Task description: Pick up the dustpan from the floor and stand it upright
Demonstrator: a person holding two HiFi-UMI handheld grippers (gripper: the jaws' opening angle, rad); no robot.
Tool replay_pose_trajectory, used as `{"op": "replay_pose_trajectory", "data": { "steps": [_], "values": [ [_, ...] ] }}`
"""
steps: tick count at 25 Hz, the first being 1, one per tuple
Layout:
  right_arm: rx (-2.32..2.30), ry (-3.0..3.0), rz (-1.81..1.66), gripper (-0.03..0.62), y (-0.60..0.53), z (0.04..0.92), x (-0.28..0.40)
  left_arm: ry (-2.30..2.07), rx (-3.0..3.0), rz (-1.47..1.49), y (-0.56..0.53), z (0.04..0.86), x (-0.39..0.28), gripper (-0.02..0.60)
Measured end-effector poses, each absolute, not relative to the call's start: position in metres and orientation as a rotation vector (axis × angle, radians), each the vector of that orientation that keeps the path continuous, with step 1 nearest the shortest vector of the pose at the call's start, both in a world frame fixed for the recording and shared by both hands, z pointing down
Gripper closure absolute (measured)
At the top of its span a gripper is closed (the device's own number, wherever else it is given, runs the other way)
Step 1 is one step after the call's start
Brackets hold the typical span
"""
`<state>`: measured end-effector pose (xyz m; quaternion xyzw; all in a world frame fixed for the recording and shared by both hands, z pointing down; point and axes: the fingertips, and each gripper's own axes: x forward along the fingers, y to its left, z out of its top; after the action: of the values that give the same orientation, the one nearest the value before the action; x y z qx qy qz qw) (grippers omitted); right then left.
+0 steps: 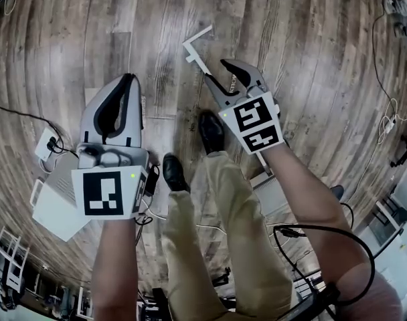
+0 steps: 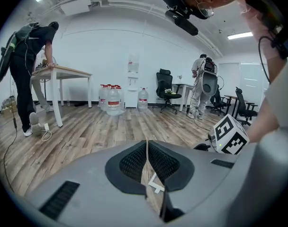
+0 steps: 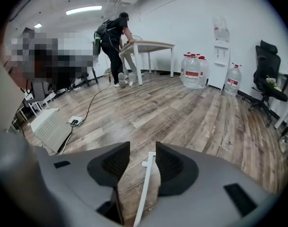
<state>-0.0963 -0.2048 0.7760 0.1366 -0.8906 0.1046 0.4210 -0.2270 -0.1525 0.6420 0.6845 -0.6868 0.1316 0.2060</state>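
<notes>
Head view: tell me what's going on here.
A person stands on the wood floor with a gripper in each hand. The right gripper is down at the dustpan's white handle, jaws apart with the handle running between them, not closed on it. The left gripper is off to the side, jaws together and holding nothing. The dustpan is not yet picked up or standing upright.
</notes>
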Motion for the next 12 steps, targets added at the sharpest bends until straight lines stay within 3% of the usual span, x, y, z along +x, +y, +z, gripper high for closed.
{"op": "replay_pose_trajectory", "data": {
  "steps": [12],
  "values": [
    [0.325,-2.168,0.273,0.433,-0.193,0.853,-0.093,-1.922,1.948,0.315,-0.161,0.691,-0.237,0.56]
  ]
}}
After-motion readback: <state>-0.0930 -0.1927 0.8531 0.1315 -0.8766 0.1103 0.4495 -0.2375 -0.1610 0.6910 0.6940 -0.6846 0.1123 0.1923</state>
